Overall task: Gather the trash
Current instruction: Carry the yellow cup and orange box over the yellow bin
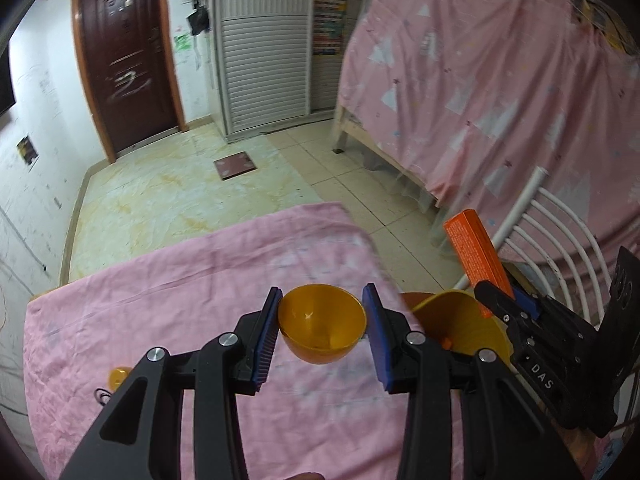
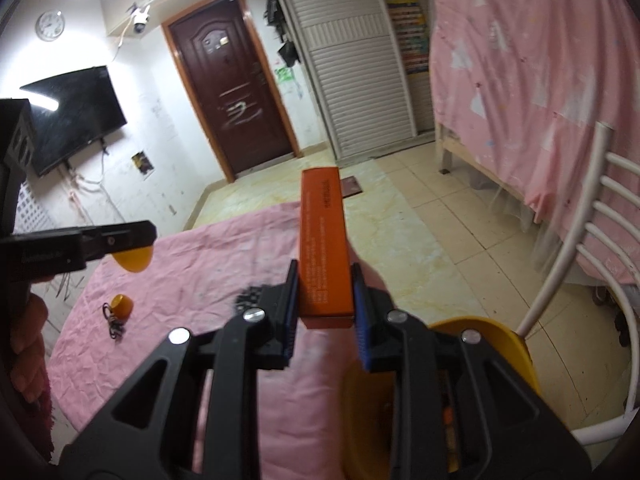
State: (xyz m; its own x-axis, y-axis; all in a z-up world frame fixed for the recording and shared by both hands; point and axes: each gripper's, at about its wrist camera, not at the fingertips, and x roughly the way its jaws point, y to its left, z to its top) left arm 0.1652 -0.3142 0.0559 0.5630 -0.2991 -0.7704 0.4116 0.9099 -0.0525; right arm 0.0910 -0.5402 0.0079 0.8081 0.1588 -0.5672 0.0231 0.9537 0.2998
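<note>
My left gripper (image 1: 322,318) is shut on a small yellow bowl (image 1: 322,322) and holds it above the pink-covered table (image 1: 180,280). The bowl also shows in the right wrist view (image 2: 134,262). My right gripper (image 2: 324,300) is shut on a long orange box (image 2: 324,240), held above the table's right edge; the box also shows in the left wrist view (image 1: 476,256). A yellow bin (image 2: 500,344) sits just below my right gripper; it also shows in the left wrist view (image 1: 460,320). A small orange cap (image 2: 121,306) lies on the table beside a black hair tie (image 2: 114,328).
A white metal chair (image 2: 580,264) stands right of the bin. A pink-draped bed (image 1: 500,92) is at the far right. A brown scale (image 1: 234,164) lies on the floor. A door (image 2: 236,92) and a white slatted wardrobe (image 2: 352,64) are at the back.
</note>
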